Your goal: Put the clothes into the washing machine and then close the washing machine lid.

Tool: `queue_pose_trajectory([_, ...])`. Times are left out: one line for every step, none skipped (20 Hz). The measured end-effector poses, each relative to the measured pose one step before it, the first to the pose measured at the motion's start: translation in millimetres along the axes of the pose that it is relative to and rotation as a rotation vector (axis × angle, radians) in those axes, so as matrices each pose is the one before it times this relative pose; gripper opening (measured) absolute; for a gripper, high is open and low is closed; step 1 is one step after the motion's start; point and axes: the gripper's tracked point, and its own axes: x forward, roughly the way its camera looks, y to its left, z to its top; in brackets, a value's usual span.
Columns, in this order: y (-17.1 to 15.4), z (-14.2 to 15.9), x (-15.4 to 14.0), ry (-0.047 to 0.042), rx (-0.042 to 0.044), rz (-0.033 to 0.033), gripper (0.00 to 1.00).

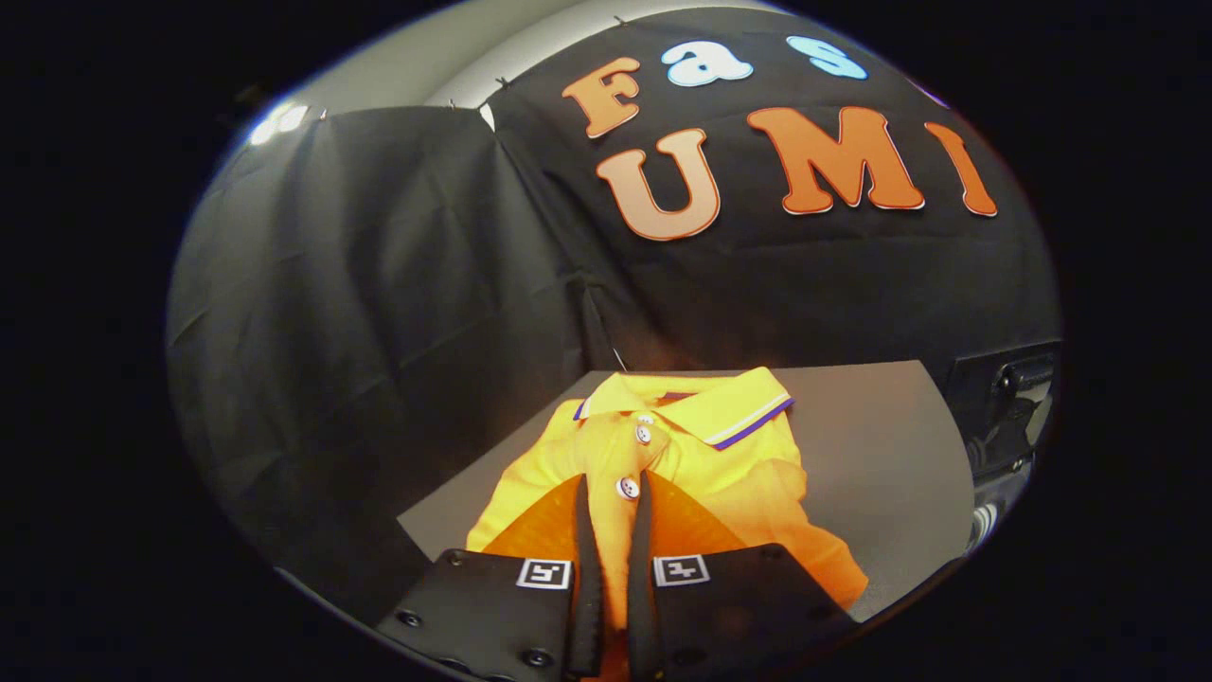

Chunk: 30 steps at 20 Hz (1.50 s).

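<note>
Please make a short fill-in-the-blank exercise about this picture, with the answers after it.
1. The polo shirt lying on the grey table is mainly ____ in colour.
2. The fingers of the tool are nearly closed, with the shirt's ____ placket between them.
3. The shirt's collar lies ____ the fingertips, toward the black cloth wall.

Answers: yellow; button; beyond

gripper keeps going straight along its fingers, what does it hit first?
The gripper is already pinched on the yellow polo shirt at its button placket, so more shirt, up toward the collar. Beyond it the grey table, then the black cloth wall; depth is unclear.
</note>
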Motion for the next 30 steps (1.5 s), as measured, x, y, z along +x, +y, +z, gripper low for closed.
queue_pose_trajectory([0.6,8.28,-8.42,-0.03812,-0.0071,0.00851,0.18])
queue_pose_trajectory([0.81,11.38,-8.91,-0.03889,-0.01094,0.00773,0.18])
queue_pose_trajectory([1.77,12.32,-9.16,-0.04073,-0.01101,0.01112,0.18])
queue_pose_trajectory([4.53,13.93,-10.74,-0.03991,-0.00591,0.01941,0.18])
queue_pose_trajectory([3.58,14.06,-9.2,-0.03384,-0.00598,0.01775,0.18])
queue_pose_trajectory([0.93,8.77,-12.35,-0.02196,-0.00778,0.00896,0.18])
queue_pose_trajectory([-0.52,13.69,-9.9,-0.02254,-0.00422,0.0074,0.18])
queue_pose_trajectory([0.12,10.97,-13.57,-0.02071,0.00123,0.00876,0.18])
queue_pose_trajectory([-3.07,11.67,-10.95,-0.01743,-0.00042,0.00183,0.18])
queue_pose_trajectory([-4.72,12.1,-12.3,-0.02017,-0.00451,-0.00146,0.18])
queue_pose_trajectory([-8.16,12.52,-10.09,-0.02091,-0.00415,-0.00602,0.18])
queue_pose_trajectory([-7.94,12.16,-11.14,-0.01754,-0.001,-0.00382,0.18])
queue_pose_trajectory([-10.32,12.66,-9.42,-0.0168,-0.00001,-0.00385,0.18])
queue_pose_trajectory([-10.82,11.25,-10.36,-0.01365,-0.00107,-0.00358,0.18])
queue_pose_trajectory([-13.73,10.13,-9.41,-0.01096,-0.00914,-0.00771,0.18])
queue_pose_trajectory([-15.51,9.32,-9.99,-0.00759,-0.01574,-0.01091,0.18])
queue_pose_trajectory([-18.8,8.3,-8.44,-0.00576,-0.01546,-0.01636,0.18])
queue_pose_trajectory([-18.7,6.12,-6.99,-0.00252,-0.01319,-0.01808,0.18])
queue_pose_trajectory([-19.69,4.59,-7.28,-0.00075,-0.00904,-0.01655,0.18])
queue_pose_trajectory([-21.11,3.05,-6.68,-0.0023,-0.0054,-0.02023,0.18])
queue_pose_trajectory([-21.86,1.78,-8.54,0.00319,-0.00423,-0.02101,0.18])
queue_pose_trajectory([-21.98,-0.54,-4.98,0.00637,-0.00458,-0.01997,0.18])
queue_pose_trajectory([-19.96,-0.21,-4.65,0.00156,-0.00206,-0.02374,0.18])
queue_pose_trajectory([-20.39,-3.63,-2.44,0.01028,-0.00457,-0.02121,0.18])
queue_pose_trajectory([-19.76,-5.05,-1.26,0.01273,-0.00691,-0.01967,0.18])
queue_pose_trajectory([-17.7,-7.53,-2.27,0.01384,-0.00859,-0.01283,0.18])
queue_pose_trajectory([-14.43,-8.81,-2.65,0.01818,-0.01037,-0.01131,0.18])
queue_pose_trajectory([-15.83,-10.45,-0.81,0.02106,-0.01266,-0.01105,0.18])
queue_pose_trajectory([-13.43,-10.55,0.83,0.02141,-0.01256,-0.01111,0.18])
queue_pose_trajectory([-11.97,-10.38,2.29,0.01974,-0.01209,-0.00488,0.18])
